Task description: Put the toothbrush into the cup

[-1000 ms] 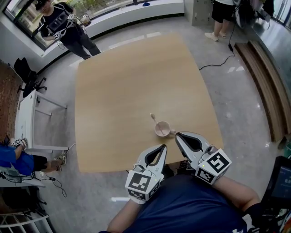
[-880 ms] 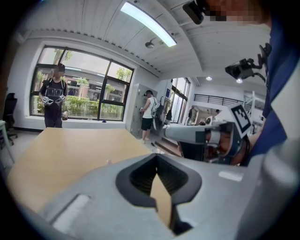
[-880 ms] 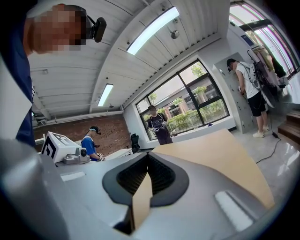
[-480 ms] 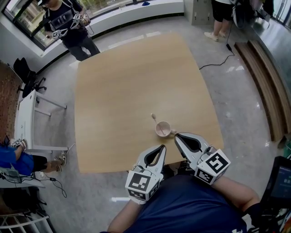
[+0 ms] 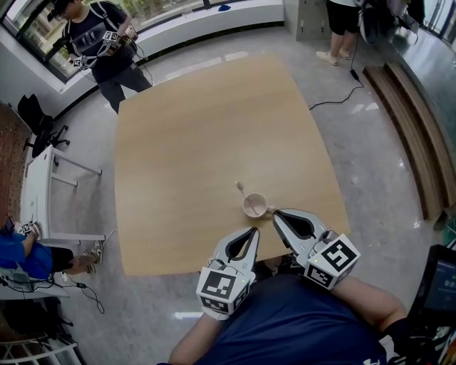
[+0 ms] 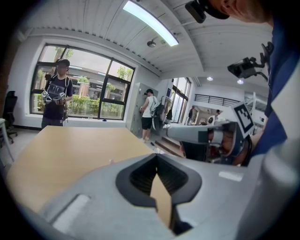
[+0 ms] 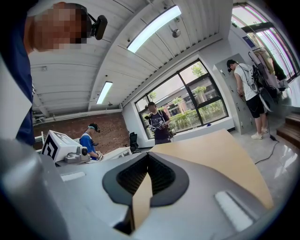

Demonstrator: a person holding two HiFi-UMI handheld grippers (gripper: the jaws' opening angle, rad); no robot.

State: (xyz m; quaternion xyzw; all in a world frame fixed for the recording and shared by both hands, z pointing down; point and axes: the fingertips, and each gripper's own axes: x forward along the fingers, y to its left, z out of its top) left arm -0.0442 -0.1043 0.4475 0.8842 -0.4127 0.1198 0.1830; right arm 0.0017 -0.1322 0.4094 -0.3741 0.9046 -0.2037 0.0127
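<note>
A pale cup (image 5: 254,205) stands on the wooden table (image 5: 206,135) near its front edge. A toothbrush (image 5: 241,189) rests in the cup and leans out toward the upper left. My left gripper (image 5: 254,230) hovers at the table's front edge just below the cup, shut and empty. Just right of the cup, my right gripper (image 5: 276,212) is also shut, holding nothing. In the left gripper view the left gripper (image 6: 156,155) has its jaws closed together over the tabletop. The right gripper (image 7: 148,155) looks the same in its own view.
A person (image 5: 100,43) with grippers stands past the table's far left corner, and another person (image 5: 342,21) stands at the far right. A black cable (image 5: 342,93) runs over the floor. A white desk (image 5: 43,185) is at the left and a wooden bench (image 5: 417,128) at the right.
The person beyond the far left corner has shifted and turned a little. Both grippers, the cup and the toothbrush have stayed where they were.
</note>
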